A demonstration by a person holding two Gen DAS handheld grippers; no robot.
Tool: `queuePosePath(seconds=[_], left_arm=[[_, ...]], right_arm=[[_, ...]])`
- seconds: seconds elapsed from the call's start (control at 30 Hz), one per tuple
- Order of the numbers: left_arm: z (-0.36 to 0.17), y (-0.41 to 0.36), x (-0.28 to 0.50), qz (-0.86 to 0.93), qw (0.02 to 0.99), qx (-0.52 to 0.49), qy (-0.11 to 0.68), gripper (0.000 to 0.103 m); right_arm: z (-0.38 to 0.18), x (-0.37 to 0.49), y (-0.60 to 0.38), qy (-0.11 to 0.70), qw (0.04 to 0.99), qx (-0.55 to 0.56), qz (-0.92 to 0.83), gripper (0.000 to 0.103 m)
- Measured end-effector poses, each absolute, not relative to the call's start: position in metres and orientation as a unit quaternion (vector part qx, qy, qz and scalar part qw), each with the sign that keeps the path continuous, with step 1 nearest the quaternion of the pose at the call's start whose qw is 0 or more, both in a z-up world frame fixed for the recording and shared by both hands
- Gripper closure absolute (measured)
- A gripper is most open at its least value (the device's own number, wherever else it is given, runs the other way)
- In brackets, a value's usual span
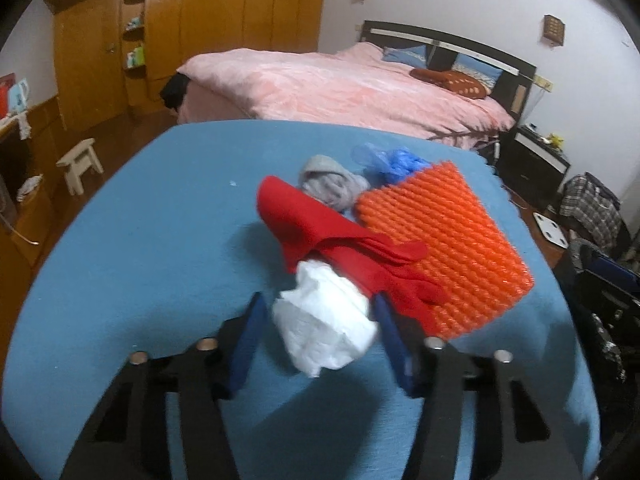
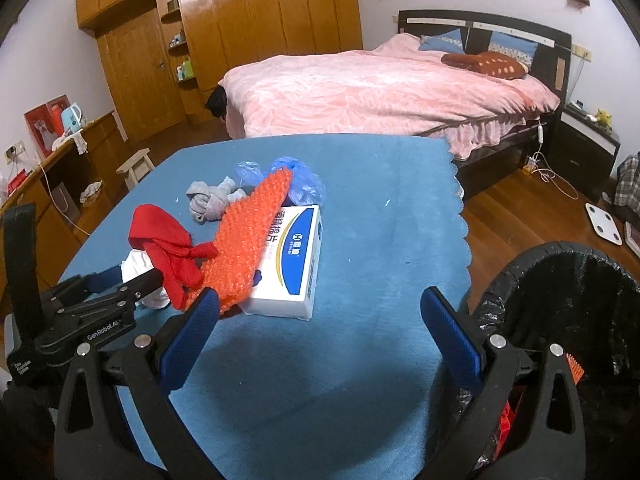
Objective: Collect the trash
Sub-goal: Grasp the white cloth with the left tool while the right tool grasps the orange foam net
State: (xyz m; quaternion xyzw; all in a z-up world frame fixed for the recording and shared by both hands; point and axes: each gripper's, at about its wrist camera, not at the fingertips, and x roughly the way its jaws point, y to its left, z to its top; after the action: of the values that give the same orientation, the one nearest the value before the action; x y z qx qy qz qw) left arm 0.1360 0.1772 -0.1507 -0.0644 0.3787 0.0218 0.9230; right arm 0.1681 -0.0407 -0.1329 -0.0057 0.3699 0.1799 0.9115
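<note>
A crumpled white paper wad (image 1: 326,320) lies on the blue table cloth (image 1: 160,240), partly under a red glove (image 1: 332,240). My left gripper (image 1: 318,308) is open, its blue fingers on either side of the wad, not closed on it. The wad also shows in the right wrist view (image 2: 138,270), beside the left gripper (image 2: 132,280). An orange bubble-wrap sheet (image 1: 440,248) leans on a white and blue box (image 2: 292,256). A grey sock bundle (image 2: 210,198) and a blue plastic bag (image 2: 300,180) lie behind. My right gripper (image 2: 320,300) is open and empty above the cloth.
A black-lined trash bin (image 2: 568,300) stands at the table's right edge, with orange and red scraps inside. A pink bed (image 2: 380,88), wooden wardrobe (image 2: 240,32), stool (image 2: 136,166) and nightstand (image 2: 588,144) lie beyond.
</note>
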Motion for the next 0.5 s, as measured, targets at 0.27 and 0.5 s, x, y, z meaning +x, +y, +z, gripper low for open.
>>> queuePosePath(seconds=[0.27, 0.5], left_arm=[[-0.143, 0.175, 0.123, 0.013, 0.927, -0.072, 0.369, 0.069], [-0.135, 0.184, 0.106, 0.018, 0.924, -0.089, 0.371, 0.069]], right_arm=[[-0.13, 0.169, -0.033, 0.366, 0.911, -0.007, 0.19, 0.005], [-0.129, 0.171, -0.023, 0.367, 0.909, -0.011, 0.2, 0.005]])
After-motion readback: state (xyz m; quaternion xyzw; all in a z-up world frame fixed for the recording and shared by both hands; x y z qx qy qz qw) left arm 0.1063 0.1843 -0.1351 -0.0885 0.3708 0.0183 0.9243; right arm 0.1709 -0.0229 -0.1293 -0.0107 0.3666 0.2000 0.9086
